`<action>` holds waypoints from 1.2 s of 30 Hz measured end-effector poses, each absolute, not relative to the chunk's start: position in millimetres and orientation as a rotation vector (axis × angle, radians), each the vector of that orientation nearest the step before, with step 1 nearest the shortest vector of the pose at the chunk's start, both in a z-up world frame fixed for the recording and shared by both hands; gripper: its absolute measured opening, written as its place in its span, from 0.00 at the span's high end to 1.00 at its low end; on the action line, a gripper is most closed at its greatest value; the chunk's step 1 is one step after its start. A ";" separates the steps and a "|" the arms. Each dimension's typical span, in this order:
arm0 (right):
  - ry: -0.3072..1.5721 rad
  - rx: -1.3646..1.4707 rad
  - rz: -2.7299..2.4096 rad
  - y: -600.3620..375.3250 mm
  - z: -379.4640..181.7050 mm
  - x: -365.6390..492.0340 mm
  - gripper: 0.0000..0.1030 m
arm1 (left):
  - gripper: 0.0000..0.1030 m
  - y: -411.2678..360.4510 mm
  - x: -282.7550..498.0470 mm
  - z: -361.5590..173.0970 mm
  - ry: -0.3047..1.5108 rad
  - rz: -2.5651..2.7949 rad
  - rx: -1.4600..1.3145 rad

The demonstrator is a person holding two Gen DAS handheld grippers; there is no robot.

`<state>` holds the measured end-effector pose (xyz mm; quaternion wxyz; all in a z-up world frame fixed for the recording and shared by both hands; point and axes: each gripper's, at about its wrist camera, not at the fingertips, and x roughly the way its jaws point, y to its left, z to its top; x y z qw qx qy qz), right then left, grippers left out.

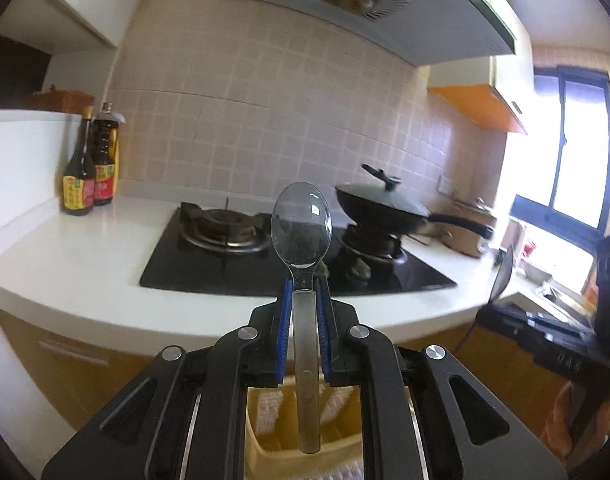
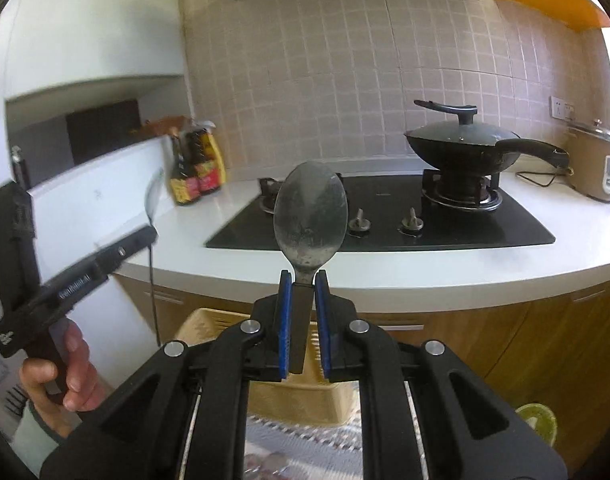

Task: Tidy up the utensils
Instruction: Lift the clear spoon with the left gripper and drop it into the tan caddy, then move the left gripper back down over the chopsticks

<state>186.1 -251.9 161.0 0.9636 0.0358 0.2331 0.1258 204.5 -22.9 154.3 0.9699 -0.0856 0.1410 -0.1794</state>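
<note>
Here both fingers pairs nearly closed: left gripper clamps shiny spoon, right gripper dull spoon.

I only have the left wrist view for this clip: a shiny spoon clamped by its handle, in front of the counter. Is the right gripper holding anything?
Observer: Yes. The right gripper is shut on a dull grey spoon, gripped by its handle with the bowl pointing up.
Operator: Does the hob have knobs? The shiny spoon blocks that part for me.
Observer: Two knobs sit near the hob's front edge.
Operator: What is holding the left gripper?
Observer: A bare left hand wraps its handle, with a pale sleeve at the wrist.
</note>
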 end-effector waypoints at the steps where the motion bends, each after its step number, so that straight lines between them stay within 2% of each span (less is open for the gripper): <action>1: 0.477 0.062 0.242 -249.9 155.6 190.2 0.91 | 0.90 -23.6 209.2 148.1 0.273 -0.343 -0.175; 14: 0.592 0.040 0.243 -240.7 103.8 219.3 0.90 | 0.89 -28.6 226.6 90.6 0.291 -0.305 -0.119; 15: 0.597 0.041 0.246 -240.4 103.5 217.9 0.90 | 0.82 -27.0 225.7 90.3 0.295 -0.309 -0.121; 16: 0.608 0.043 0.253 -239.9 103.1 216.0 0.88 | 0.71 -25.0 222.4 90.7 0.301 -0.314 -0.125; 19: 0.619 0.058 0.272 -239.9 105.8 205.4 0.82 | 0.65 -17.7 210.4 94.3 0.301 -0.323 -0.137; 22: 0.624 0.073 0.288 -241.1 112.1 192.2 0.81 | 0.57 -7.4 193.4 103.1 0.305 -0.341 -0.161; 24: 0.629 0.090 0.302 -243.6 116.3 179.3 0.80 | 0.54 -1.9 179.5 109.3 0.305 -0.353 -0.170; 26: 0.626 0.097 0.304 -245.8 120.8 165.7 0.73 | 0.52 0.7 166.9 114.1 0.306 -0.361 -0.174; 27: 0.622 0.098 0.302 -246.9 123.1 158.5 0.68 | 0.49 2.4 158.8 117.4 0.309 -0.368 -0.176; 28: 0.619 0.100 0.299 -248.3 125.2 151.7 0.57 | 0.49 3.7 150.8 120.5 0.312 -0.379 -0.180; 29: 0.613 0.105 0.298 -250.5 127.2 143.0 0.54 | 0.49 4.5 142.7 123.2 0.316 -0.393 -0.183; 36: 0.725 0.092 0.241 -260.7 116.5 102.7 0.53 | 0.46 -0.8 94.3 130.0 0.361 -0.434 -0.136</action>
